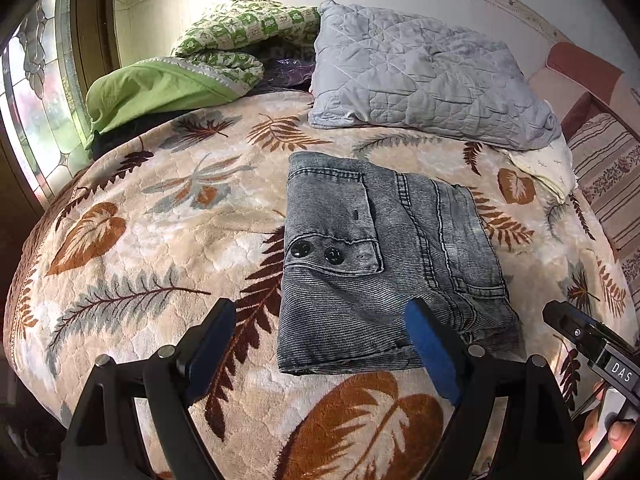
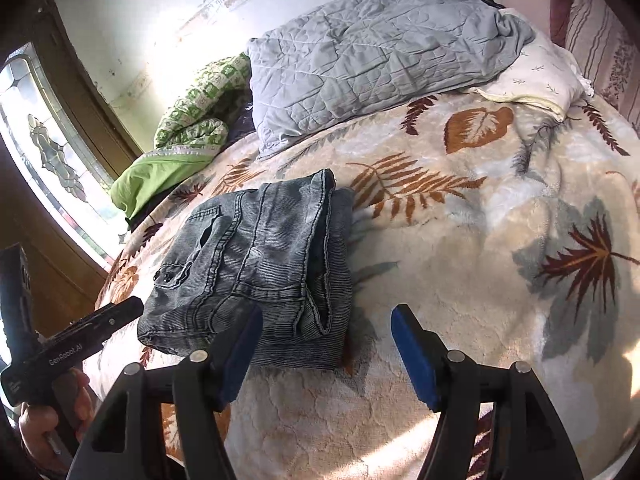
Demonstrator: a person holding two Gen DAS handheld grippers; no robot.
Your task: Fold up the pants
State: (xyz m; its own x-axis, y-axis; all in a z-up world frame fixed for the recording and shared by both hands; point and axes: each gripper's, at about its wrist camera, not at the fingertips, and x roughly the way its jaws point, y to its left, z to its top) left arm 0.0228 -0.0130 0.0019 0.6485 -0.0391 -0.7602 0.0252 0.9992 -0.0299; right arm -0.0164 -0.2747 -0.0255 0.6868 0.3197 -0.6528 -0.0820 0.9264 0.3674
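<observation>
Grey denim pants (image 1: 372, 264) lie folded in a compact rectangle on a leaf-patterned blanket (image 1: 140, 240), a pocket flap with two black buttons on top. My left gripper (image 1: 320, 344) is open and empty, just above the near edge of the pants. My right gripper (image 2: 326, 348) is open and empty, just off the near right corner of the pants (image 2: 260, 268). The right gripper's body shows at the right edge of the left wrist view (image 1: 592, 340). The left gripper's body shows at the left of the right wrist view (image 2: 80, 340).
A grey quilted pillow (image 1: 424, 76) and a white pillow (image 1: 548, 168) lie at the head of the bed. Green bedding (image 1: 192, 68) is piled at the far left by a stained-glass window (image 1: 36, 92). A striped cushion (image 1: 612, 184) lies at the right.
</observation>
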